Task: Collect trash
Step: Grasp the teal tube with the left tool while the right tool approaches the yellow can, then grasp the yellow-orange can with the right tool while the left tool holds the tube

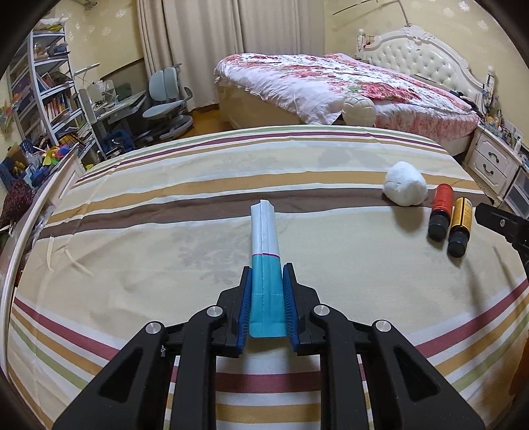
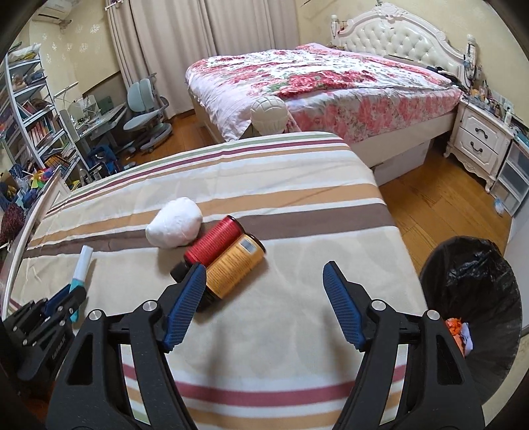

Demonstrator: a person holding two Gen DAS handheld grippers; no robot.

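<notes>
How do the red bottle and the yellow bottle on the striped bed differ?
Colour: the red bottle has a red label, the yellow bottle an orange-yellow one with printed text. Place: the red bottle lies beside the white wad; the yellow bottle lies nearer the open right gripper. Shared: dark caps, both on their sides, touching, parallel.

Pretty lived-in bedroom. Pale yellow walls [image 2: 96, 56] with little snowflake decals, long cream curtains [image 2: 205, 49] pulled shut, and a wood plank floor [image 2: 439, 205]. There's a big bed with a pink floral quilt [image 2: 317, 82] and a white tufted headboard [image 2: 396, 36], white nightstand [image 2: 479, 142] right beside it. Over on the left, a white bookshelf [image 2: 29, 112] crammed with books, a cluttered desk [image 2: 99, 115] and a grey-blue chair [image 2: 145, 109]. AC unit [image 2: 53, 13] up in the corner. Soft, even light.
</notes>
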